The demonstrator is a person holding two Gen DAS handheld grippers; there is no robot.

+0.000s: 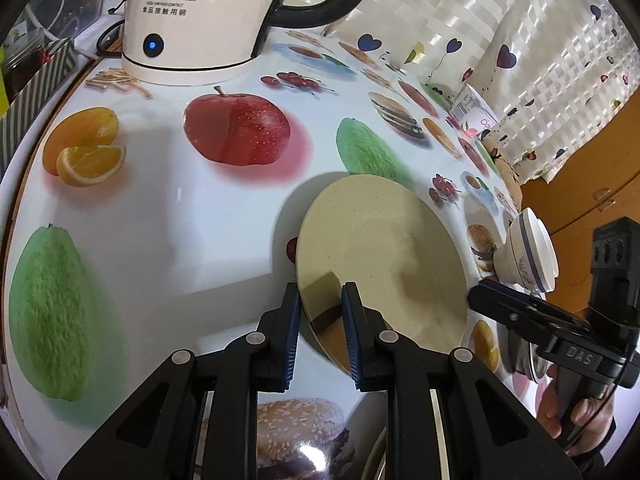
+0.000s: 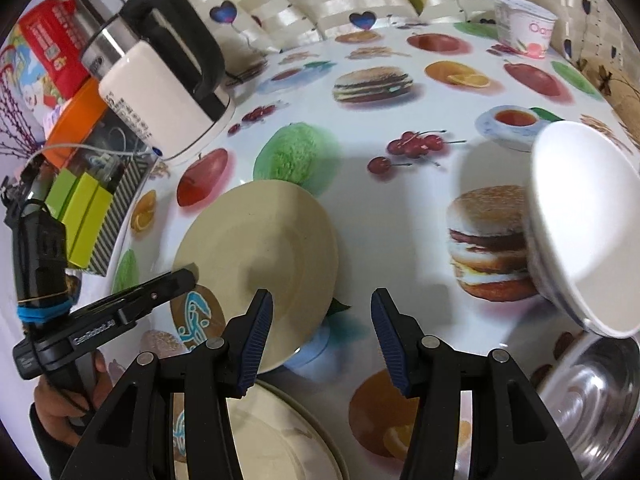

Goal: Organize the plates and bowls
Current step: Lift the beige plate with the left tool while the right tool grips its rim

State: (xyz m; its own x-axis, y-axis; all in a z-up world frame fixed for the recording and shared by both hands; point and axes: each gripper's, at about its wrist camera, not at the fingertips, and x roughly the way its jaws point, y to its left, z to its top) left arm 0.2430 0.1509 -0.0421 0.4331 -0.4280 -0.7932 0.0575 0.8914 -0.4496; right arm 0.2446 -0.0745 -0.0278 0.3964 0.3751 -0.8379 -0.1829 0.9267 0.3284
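My left gripper (image 1: 320, 292) is shut on the near rim of a cream plate (image 1: 384, 248), which it holds tilted just above the fruit-print tablecloth. In the right wrist view the same cream plate (image 2: 260, 240) hangs over a brown plate with a blue pattern (image 2: 196, 316), with the left gripper (image 2: 184, 276) at its left rim. My right gripper (image 2: 322, 300) is open with only tablecloth between its fingers. A white bowl with a blue rim line (image 2: 580, 232) stands tilted on its side to its right, apart from the pads. That bowl (image 1: 524, 252) shows beyond the right gripper (image 1: 480, 296).
A white electric kettle (image 1: 192, 20) stands at the back left. A steel bowl (image 2: 592, 400) sits at the near right, another cream plate (image 2: 280, 432) under my right fingers. A yogurt cup (image 2: 524, 24) is at the far edge, a striped box (image 2: 120, 192) at the left.
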